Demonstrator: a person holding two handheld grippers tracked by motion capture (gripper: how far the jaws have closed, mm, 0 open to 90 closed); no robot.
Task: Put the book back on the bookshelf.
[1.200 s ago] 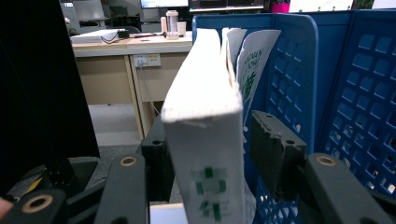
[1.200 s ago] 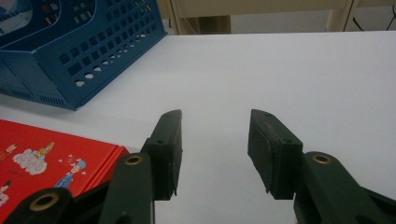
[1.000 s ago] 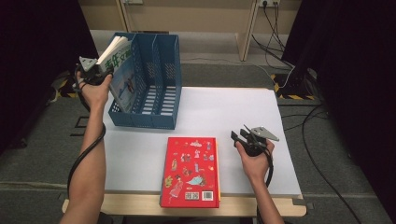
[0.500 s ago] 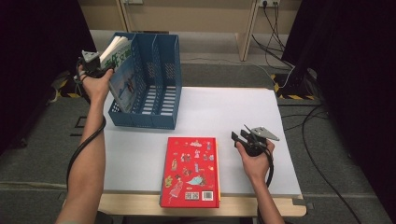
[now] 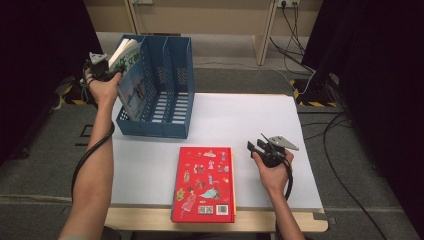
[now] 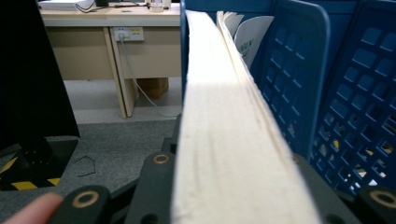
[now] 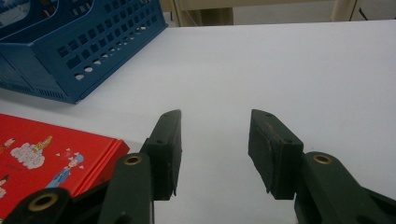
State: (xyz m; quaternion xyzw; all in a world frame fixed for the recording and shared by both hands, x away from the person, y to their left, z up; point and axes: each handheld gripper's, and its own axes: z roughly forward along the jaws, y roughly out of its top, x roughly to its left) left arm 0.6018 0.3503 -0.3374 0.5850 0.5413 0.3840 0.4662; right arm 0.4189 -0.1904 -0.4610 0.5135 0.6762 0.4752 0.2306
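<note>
A pale-covered book stands tilted in the left slot of the blue file holder at the table's far left. My left gripper is shut on its outer edge from the left; the jaws have just been closing, with the book's page block between them beside the holder's wall. A red picture book lies flat at the table's front edge. To its right my right gripper rests open, empty, just above the table; its open jaws face bare tabletop, the red book at their left.
The white table spreads to the right of the holder. The holder's right slot holds nothing that I can see. A desk with a wall socket and cables stands behind the table. Dark curtains hang on both sides.
The left hand has shifted slightly at the holder's left side, still on the book, which leans much as before. The right hand and the red book have not moved.
</note>
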